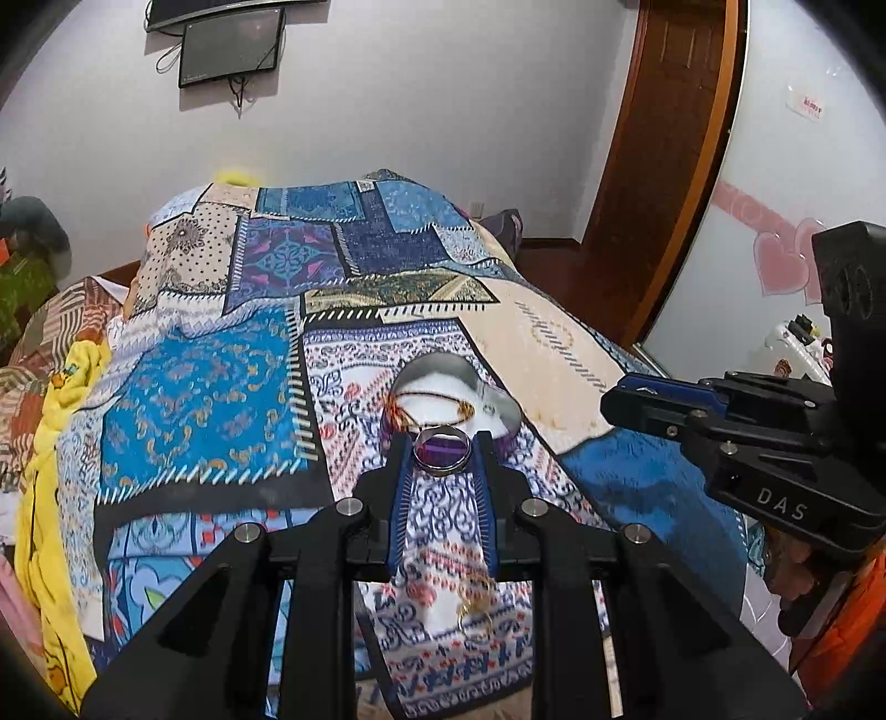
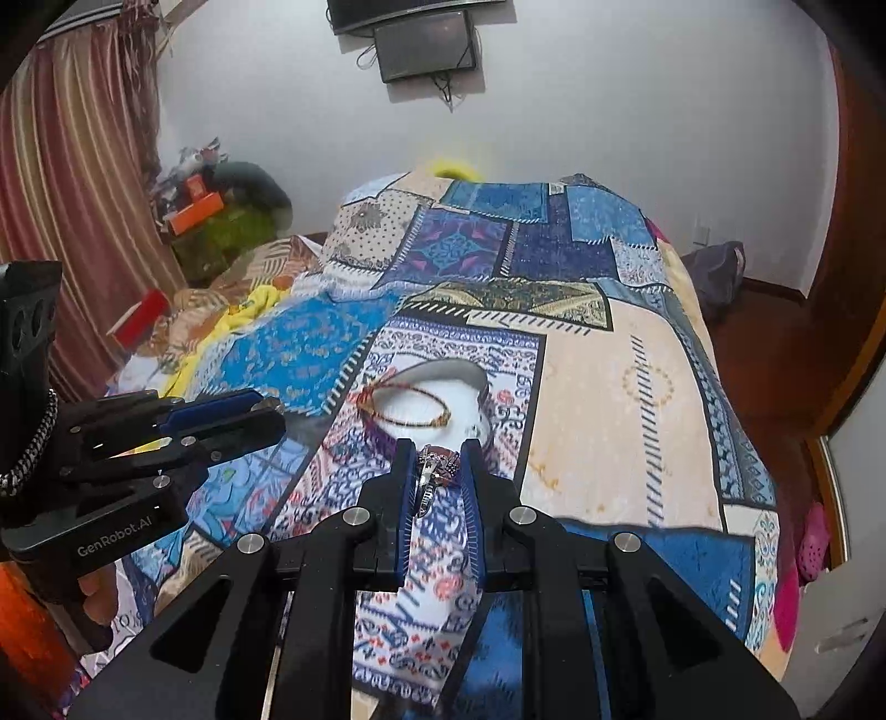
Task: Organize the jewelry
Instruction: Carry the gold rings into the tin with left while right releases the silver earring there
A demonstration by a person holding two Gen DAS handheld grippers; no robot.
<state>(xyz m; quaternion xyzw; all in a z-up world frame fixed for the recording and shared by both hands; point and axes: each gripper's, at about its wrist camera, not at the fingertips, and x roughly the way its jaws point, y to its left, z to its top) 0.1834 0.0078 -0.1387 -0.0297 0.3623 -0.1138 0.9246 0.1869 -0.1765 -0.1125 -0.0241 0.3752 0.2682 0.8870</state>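
Observation:
My left gripper (image 1: 443,450) is shut on a plain silver ring (image 1: 443,453), held just above the patchwork bedspread (image 1: 221,399). Just beyond it sits an open jewelry box (image 1: 437,363) with white lining; a brown-and-gold bracelet (image 1: 432,407) rests across it. A small gold piece (image 1: 476,603) lies on the spread below my left fingers. My right gripper (image 2: 437,459) is shut on a silver ring set with dark red stones (image 2: 437,471), close in front of the same box (image 2: 443,368) and bracelet (image 2: 410,401). Each gripper appears side-on in the other view, the right one (image 1: 614,407) and the left one (image 2: 277,418).
The bedspread (image 2: 609,387) drops off to a wooden floor on the right, with pink slippers (image 2: 814,537) below. A yellow cloth (image 1: 50,443) and piled clutter (image 2: 210,221) lie at the left. A wooden door (image 1: 664,166) and a wall screen (image 1: 230,50) are beyond.

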